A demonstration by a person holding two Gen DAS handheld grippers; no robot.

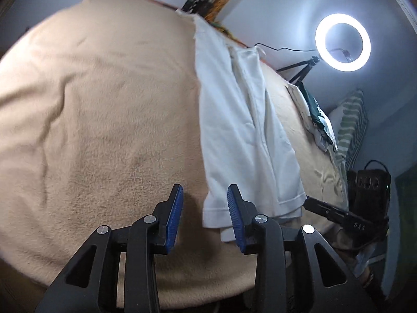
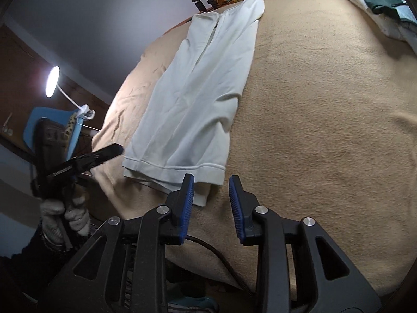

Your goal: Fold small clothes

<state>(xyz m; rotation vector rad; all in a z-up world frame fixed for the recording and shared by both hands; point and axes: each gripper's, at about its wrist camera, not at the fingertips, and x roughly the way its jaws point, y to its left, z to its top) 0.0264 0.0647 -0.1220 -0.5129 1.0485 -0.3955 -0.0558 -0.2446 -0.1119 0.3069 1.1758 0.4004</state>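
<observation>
A white sleeveless top [image 1: 242, 130] lies folded lengthwise in a long strip on the beige blanket [image 1: 104, 104]; it also shows in the right wrist view [image 2: 198, 99], straps at the far end. My left gripper [image 1: 205, 193] is open and empty, just above the hem's near left corner. My right gripper [image 2: 211, 181] is open and empty at the hem's near right corner. The left gripper also shows in the right wrist view [image 2: 104, 154], to the left of the hem. The right gripper's tip shows in the left wrist view [image 1: 325, 208].
A pile of folded clothes [image 2: 378, 2] with a green piece on top lies at the blanket's far right; it also shows in the left wrist view [image 1: 315, 112]. A ring light [image 1: 342, 42] stands beyond the bed. A desk lamp [image 2: 52, 82] and blue chair [image 2: 52, 127] stand at the left.
</observation>
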